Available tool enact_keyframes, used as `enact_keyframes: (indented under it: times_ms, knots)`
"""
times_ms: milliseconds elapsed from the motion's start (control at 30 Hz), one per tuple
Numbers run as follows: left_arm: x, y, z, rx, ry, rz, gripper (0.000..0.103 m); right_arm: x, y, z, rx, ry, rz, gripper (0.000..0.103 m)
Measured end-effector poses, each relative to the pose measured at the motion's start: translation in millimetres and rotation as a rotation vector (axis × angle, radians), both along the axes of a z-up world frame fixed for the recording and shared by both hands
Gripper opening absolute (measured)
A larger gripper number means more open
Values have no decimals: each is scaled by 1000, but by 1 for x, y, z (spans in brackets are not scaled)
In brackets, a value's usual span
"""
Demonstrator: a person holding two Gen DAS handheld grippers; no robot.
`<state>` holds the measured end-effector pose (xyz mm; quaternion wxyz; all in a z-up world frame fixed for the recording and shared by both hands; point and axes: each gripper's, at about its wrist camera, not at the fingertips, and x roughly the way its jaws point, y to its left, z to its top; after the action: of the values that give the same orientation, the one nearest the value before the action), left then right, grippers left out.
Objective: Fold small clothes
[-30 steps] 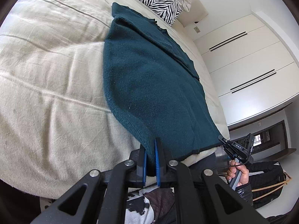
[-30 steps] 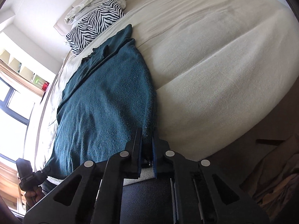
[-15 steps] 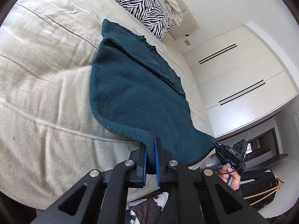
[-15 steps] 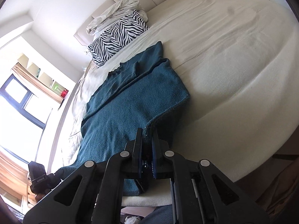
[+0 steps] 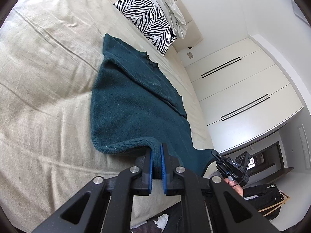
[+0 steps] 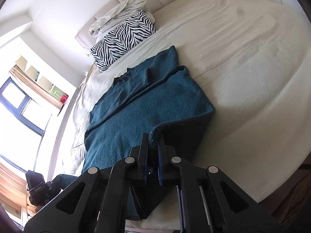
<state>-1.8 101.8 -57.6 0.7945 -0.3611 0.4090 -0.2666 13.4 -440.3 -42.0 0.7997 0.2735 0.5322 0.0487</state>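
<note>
A dark teal knit sweater (image 5: 134,104) lies lengthwise on the beige bed (image 5: 44,89), its collar toward the pillow. My left gripper (image 5: 157,151) is shut on one bottom hem corner and lifts it off the sheet. My right gripper (image 6: 153,143) is shut on the other hem corner of the sweater (image 6: 147,104), also raised, with cloth hanging under it. A sleeve lies folded across the sweater's back. The right gripper also shows in the left wrist view (image 5: 231,167); the left one shows at the lower left of the right wrist view (image 6: 38,190).
A zebra-print pillow (image 5: 147,19) and crumpled pale bedding (image 5: 171,13) lie at the head of the bed. White wardrobe doors (image 5: 243,89) stand to one side, a window (image 6: 17,120) to the other. The bed's front edge (image 6: 281,167) is close below the grippers.
Both grippers have lifted the hem corners and carried them forward toward the collar. The lower part of the sweater now rises off the bed in a fold.
</note>
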Motion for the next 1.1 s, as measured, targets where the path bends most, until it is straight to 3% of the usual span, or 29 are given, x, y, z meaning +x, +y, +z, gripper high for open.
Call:
enact_keyframes:
  times_ms: [300, 533, 700, 900, 967, 1000, 1033, 1100]
  knots:
    - [79, 9, 47, 11, -87, 59, 7, 84, -18, -1, 72, -76, -51, 7]
    - [176, -4, 64, 76, -86, 98, 7, 182, -38, -36, 118, -104, -129, 7]
    - [250, -10, 48, 126, -37, 137, 7, 256, -49, -76, 129, -76, -158, 7]
    - [311, 7, -2, 189, 59, 244, 7, 322, -58, -143, 123, 10, -197, 7]
    - [320, 16, -16, 208, 94, 272, 15, 336, -55, -173, 95, 107, -196, 9]
    - [319, 20, -21, 195, 103, 278, 33, 339, -53, -184, 79, 154, -188, 14]
    - [317, 25, -24, 176, 100, 282, 45, 340, -51, -193, 76, 172, -179, 20]
    - [310, 29, -28, 187, 99, 293, 53, 335, -47, -196, 65, 133, -171, 27]
